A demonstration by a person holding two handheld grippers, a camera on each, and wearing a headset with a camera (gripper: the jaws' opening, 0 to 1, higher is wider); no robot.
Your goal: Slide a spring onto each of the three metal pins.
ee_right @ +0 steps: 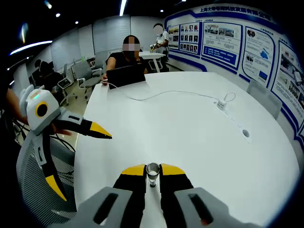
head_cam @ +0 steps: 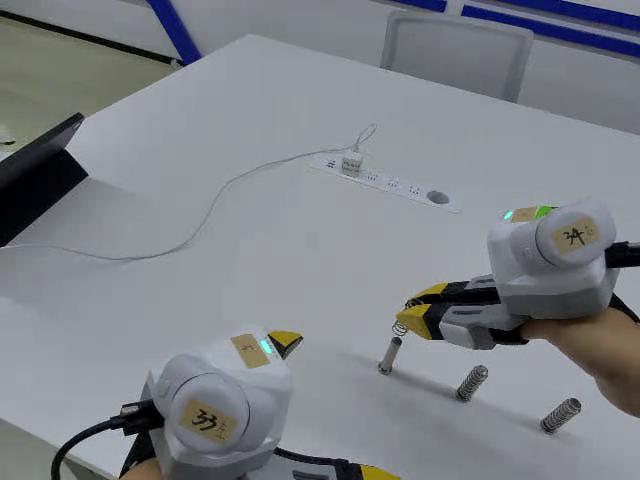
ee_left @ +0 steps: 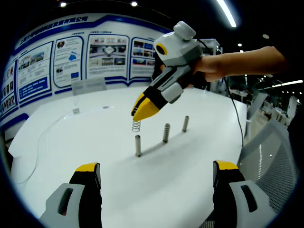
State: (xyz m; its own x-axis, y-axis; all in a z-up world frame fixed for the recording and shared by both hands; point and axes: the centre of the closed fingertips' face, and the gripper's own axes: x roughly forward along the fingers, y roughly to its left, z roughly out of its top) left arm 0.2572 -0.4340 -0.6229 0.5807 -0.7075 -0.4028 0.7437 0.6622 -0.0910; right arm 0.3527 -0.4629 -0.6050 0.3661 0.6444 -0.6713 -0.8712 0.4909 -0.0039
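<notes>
White table (head_cam: 280, 250), small silvery wire spring (ee_left: 136, 125)

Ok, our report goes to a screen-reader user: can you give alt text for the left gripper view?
The right gripper holds a spring just above a bare pin on a white table; a second pin and third pin already carry springs. The left gripper sits at the bottom, jaws open.

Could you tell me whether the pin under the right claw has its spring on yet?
Not yet: the pin is bare, and the right claw holds the spring just above its top.
</notes>
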